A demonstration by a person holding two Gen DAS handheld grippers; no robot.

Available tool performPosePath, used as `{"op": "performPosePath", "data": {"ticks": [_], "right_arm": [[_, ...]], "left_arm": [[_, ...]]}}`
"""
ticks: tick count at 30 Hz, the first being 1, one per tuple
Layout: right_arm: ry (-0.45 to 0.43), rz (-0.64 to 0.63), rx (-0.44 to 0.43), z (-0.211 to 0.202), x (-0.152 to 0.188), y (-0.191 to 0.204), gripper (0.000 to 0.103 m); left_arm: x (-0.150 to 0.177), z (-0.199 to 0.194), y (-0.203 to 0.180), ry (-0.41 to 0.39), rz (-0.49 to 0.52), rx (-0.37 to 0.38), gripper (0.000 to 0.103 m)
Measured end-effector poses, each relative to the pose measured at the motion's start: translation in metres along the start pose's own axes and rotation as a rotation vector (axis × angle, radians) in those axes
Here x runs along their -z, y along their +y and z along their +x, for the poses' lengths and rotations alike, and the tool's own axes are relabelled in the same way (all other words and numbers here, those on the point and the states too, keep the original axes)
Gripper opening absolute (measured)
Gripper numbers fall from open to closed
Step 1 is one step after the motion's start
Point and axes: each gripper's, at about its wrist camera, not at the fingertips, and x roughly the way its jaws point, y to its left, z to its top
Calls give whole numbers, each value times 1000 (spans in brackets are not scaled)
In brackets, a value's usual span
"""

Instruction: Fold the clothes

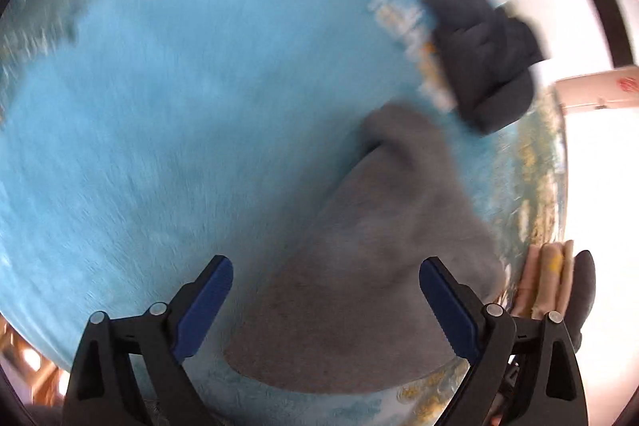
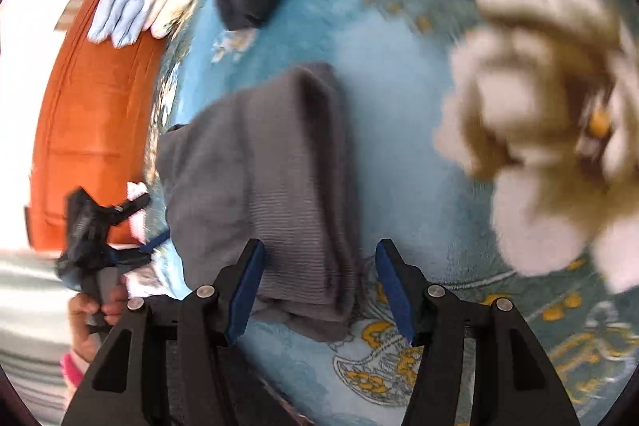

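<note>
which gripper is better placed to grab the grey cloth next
Right, probably. The right gripper has open jaws straddling the near edge of the grey cloth. The left gripper is open too, over the cloth's flat middle.

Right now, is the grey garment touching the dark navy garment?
Apart. The left wrist view shows a strip of blue blanket between the grey garment and the dark navy garment.

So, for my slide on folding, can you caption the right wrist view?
Open right tongs above a folded grey garment on a blue blanket.
</note>
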Motion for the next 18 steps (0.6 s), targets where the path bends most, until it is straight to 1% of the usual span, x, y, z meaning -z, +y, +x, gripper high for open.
{"op": "performPosePath", "data": {"ticks": [1, 3, 5, 7, 9, 10, 11, 12, 13, 14, 15, 17, 18], "right_arm": [[-6, 32, -45, 2, -3, -9, 62], [-23, 89, -132, 5, -2, -18, 62], [-26, 148, -211, 8, -11, -30, 62], [-29, 155, -221, 13, -18, -34, 61], [-36, 139, -213, 16, -22, -34, 61], [-41, 134, -203, 18, -24, -33, 60], [-43, 136, -196, 19, -27, -34, 58], [-45, 139, -188, 20, -30, -35, 54], [-44, 148, -176, 20, -33, -38, 45], [-42, 158, -173, 21, -34, -39, 41], [-42, 173, -175, 24, -34, -39, 39], [-51, 183, -168, 22, -38, -36, 28], [-61, 164, -154, 18, -38, -30, 27]], "left_arm": [[-4, 8, 0, 32, -11, -10, 96], [-13, 15, -2, 54, -14, 9, 96], [-18, 19, -5, 69, -14, 7, 96], [-20, 22, -8, 86, -21, 3, 96], [-20, 22, -10, 95, -36, 10, 89], [-20, 22, -11, 97, -45, 18, 81], [-21, 21, -12, 98, -56, 22, 77], [-21, 21, -13, 99, -71, 26, 73], [-20, 19, -14, 100, -83, 32, 65], [-20, 17, -17, 98, -89, 32, 59], [-20, 14, -21, 93, -87, 26, 56], [-18, 6, -32, 81, -71, 14, 41], [-17, 1, -39, 73, -58, 10, 39]]}}
